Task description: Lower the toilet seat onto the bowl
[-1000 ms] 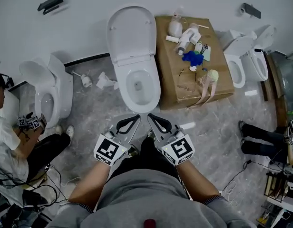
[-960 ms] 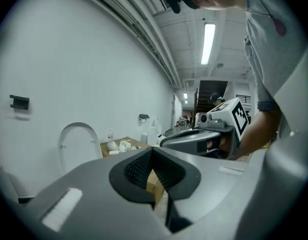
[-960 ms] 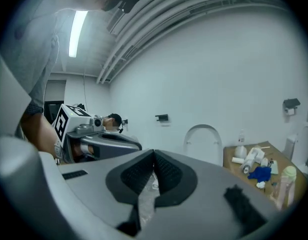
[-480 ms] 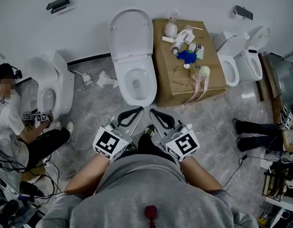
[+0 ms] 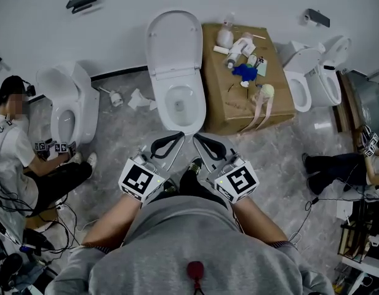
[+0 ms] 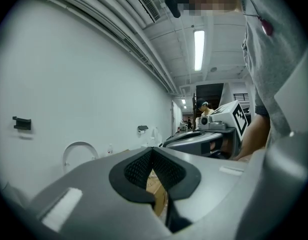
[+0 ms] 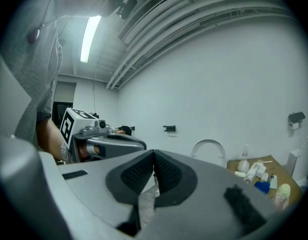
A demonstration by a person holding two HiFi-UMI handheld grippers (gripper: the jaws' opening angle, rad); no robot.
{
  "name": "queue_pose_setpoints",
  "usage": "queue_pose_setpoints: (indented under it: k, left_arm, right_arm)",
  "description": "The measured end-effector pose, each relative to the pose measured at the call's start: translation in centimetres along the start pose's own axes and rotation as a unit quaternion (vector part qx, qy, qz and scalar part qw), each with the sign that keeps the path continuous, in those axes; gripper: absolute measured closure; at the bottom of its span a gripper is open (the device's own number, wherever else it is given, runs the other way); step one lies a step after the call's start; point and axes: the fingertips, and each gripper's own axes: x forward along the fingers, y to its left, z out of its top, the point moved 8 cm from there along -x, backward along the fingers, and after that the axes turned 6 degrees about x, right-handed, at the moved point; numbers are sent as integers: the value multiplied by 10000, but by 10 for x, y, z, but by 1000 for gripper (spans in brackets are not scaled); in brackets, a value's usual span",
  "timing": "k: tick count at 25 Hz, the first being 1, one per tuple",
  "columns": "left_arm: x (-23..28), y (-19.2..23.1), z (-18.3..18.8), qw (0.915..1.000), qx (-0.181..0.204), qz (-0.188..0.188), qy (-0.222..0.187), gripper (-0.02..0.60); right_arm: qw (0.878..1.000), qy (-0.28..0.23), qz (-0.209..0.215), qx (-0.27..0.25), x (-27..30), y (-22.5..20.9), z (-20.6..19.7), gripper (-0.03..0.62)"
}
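Note:
The white toilet's bowl [image 5: 183, 106] stands open on the floor ahead of me. Its seat [image 5: 173, 42] is raised upright against the wall, and shows as a pale arch in the left gripper view [image 6: 78, 155] and the right gripper view [image 7: 209, 150]. My left gripper [image 5: 175, 139] and right gripper [image 5: 200, 141] hang side by side just short of the bowl's front rim, apart from it. Both are shut with nothing between the pads, as the left gripper [image 6: 152, 153] and the right gripper [image 7: 154, 156] show in their own views.
A cardboard box [image 5: 272, 100] with bottles and a blue cloth sits right of the bowl. Another toilet [image 5: 69, 106] and a seated person [image 5: 17, 152] are at the left. More toilets [image 5: 315, 72] and someone's legs [image 5: 337, 165] are at the right. Cables lie on the floor.
Both grippers have lifted together and crept towards the bowl's front, still side by side and shut. The seat has stayed raised.

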Motion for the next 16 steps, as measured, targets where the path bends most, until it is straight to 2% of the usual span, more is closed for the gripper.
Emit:
queue_pose_setpoints:
  k: [16]
  left_arm:
    - [-15,15,-8,9999,-71,94,23,572]
  right_arm:
    - [10000,-10,-12,-75,18,11,7,579]
